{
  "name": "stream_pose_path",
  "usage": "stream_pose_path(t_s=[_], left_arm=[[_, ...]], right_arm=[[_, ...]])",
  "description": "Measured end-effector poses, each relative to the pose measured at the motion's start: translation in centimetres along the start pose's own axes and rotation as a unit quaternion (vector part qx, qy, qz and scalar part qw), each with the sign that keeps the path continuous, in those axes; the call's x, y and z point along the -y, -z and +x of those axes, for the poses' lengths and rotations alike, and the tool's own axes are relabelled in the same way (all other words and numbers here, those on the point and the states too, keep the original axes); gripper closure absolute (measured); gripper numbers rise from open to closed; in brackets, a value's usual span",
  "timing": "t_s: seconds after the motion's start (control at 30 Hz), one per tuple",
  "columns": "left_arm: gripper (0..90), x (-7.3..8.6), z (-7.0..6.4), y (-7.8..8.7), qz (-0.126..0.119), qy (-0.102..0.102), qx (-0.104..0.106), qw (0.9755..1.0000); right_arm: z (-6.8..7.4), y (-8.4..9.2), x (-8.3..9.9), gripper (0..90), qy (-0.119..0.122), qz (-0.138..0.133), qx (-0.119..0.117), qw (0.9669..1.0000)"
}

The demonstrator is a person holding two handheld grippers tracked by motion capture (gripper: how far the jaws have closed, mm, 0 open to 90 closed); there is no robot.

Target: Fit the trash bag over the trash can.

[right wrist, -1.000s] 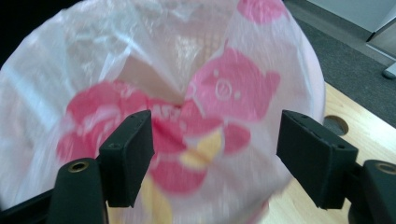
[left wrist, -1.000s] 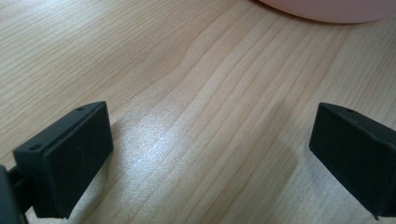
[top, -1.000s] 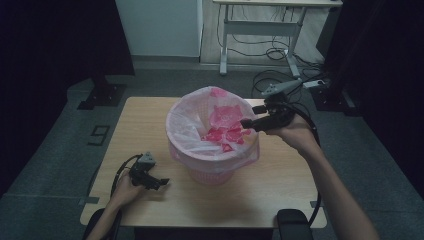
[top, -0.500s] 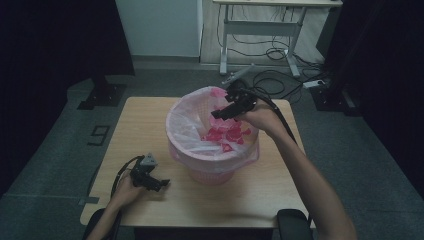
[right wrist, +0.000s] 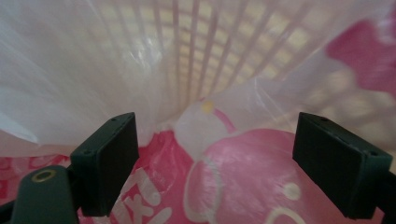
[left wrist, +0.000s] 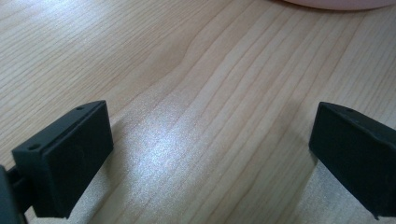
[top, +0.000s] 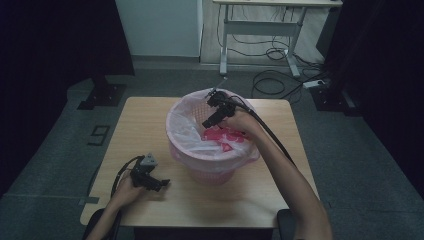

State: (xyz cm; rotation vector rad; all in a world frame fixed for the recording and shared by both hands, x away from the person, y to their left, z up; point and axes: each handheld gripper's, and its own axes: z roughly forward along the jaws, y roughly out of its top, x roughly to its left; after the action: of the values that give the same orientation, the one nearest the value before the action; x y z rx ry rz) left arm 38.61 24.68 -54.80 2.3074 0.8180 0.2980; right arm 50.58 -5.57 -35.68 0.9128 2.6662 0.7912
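A pink lattice basket (top: 180, 145) lined with a clear plastic bag (top: 189, 131) stands mid-table. Pink printed wrappers (top: 225, 137) lie inside it. My right gripper (top: 206, 123) reaches down into the basket at its far left side, pointing at the liner wall. Its jaws have just been opening and stand wide, nothing pressed between them (right wrist: 215, 163); a pink wrapper (right wrist: 247, 182) lies just beyond the tips, against the lattice wall (right wrist: 210, 56). My left gripper (top: 161, 184) rests on the table's front left, open, with bare wood between its jaws (left wrist: 210, 154).
The wooden table (top: 145, 120) has free room to the left of and in front of the basket. The basket's base edge (left wrist: 336, 3) shows ahead of the left gripper. Behind the table are a white desk (top: 270, 25), floor cables (top: 280, 82) and a dark stand base (top: 102, 94).
My right gripper has moved left from the basket's right rim and down into the basket. The left gripper has stayed still on the table.
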Motion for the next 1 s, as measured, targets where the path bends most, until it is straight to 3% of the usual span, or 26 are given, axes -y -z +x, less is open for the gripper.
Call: stream_pose_path(t_s=[0.1, 0.27, 0.4, 0.5, 0.63, 0.83, 0.9, 1.0], left_arm=[[0.0, 0.0, 0.0, 0.0, 0.0, 0.0, 0.0, 1.0], [0.0, 0.0, 0.0, 0.0, 0.0, 0.0, -0.001, 1.0], [0.0, -0.1, 0.0, 0.0, 0.0, 0.001, -0.001, 1.0], [0.0, -0.1, 0.0, -0.1, 0.0, 0.001, -0.001, 1.0], [0.0, -0.1, 0.0, -0.1, 0.0, 0.002, -0.001, 1.0], [0.0, -0.1, 0.0, -0.1, 0.0, 0.002, -0.002, 1.0], [0.0, -0.1, 0.0, -0.1, 0.0, 0.002, -0.002, 1.0], [0.0, -0.1, 0.0, -0.1, 0.0, 0.002, -0.002, 1.0]], right_arm=[[0.3, 1.0, -0.2, 13.6, 0.015, -0.02, -0.007, 0.9997], [1.7, 4.9, -0.3, 13.1, 0.034, -0.074, -0.045, 0.9956], [3.9, 6.4, 0.0, 12.8, 0.049, -0.082, -0.069, 0.993], [5.7, 5.5, 0.1, 12.7, 0.064, -0.07, -0.077, 0.9925], [7.5, 2.5, 0.1, 12.7, 0.076, -0.042, -0.072, 0.9936], [8.0, -1.8, -0.1, 12.9, 0.084, 0.007, -0.072, 0.9938], [8.0, -1.9, -0.2, 13.2, 0.093, 0.015, -0.065, 0.9934], [7.6, -0.3, -0.5, 13.2, 0.094, -0.012, -0.066, 0.9933]])
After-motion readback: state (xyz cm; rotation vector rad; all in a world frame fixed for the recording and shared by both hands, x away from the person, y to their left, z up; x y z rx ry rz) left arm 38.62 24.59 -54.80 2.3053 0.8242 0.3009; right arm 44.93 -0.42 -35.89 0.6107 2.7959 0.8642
